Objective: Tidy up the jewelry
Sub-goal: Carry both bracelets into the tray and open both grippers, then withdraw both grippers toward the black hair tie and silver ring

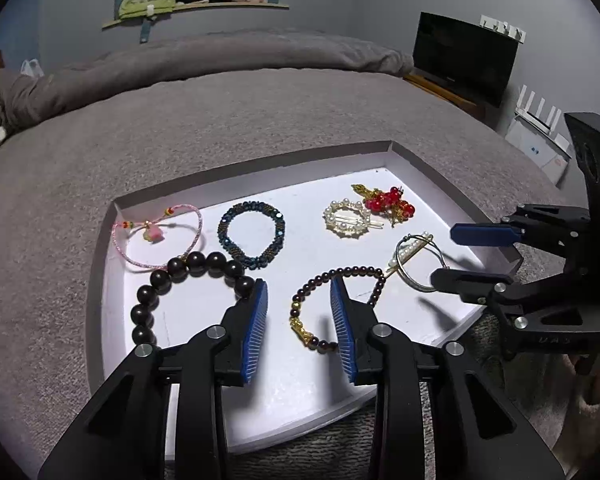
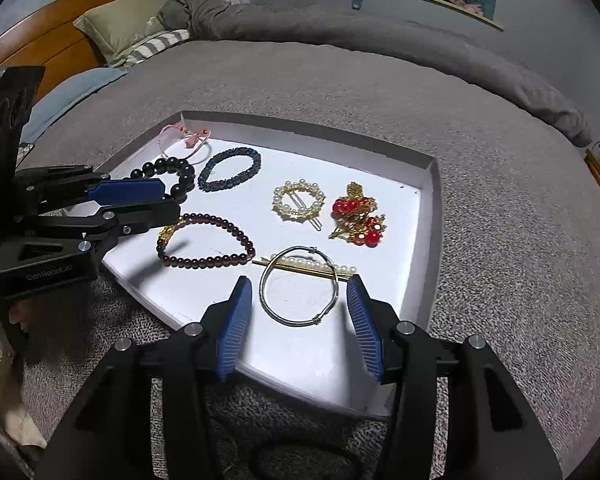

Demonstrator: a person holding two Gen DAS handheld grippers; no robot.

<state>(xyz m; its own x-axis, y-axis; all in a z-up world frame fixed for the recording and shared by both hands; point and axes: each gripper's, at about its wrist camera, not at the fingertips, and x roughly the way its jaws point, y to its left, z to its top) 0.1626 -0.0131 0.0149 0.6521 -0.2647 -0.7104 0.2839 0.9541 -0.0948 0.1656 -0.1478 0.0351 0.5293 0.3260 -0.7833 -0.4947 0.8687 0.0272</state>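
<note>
Two grippers hang over a shallow white tray point(image 1: 452, 184) that sits on a grey bedspread point(image 1: 220, 120). The left gripper point(image 1: 299, 292) has its jaws parted with nothing pressed between the blue pads; the dark garnet bead bracelet point(image 1: 340, 308) lies flat on the tray floor, and the right-hand finger crosses over its loop, while the big black bead bracelet point(image 1: 180, 280) curves just outside the left-hand finger. The right gripper point(image 2: 300, 292) is likewise apart — the thin silver bangle point(image 2: 298, 285) lies between its two fingers, clear of both pads, resting across a pearl hair pin point(image 2: 312, 266). Farther back in the tray lie a blue beaded bracelet point(image 1: 252, 240), a pink cord bracelet point(image 1: 160, 236) (tucked into the far-left corner), a round pearl clip point(image 1: 346, 218) and a red-bead ornament point(image 1: 388, 202) — each apart from the fingers.
</note>
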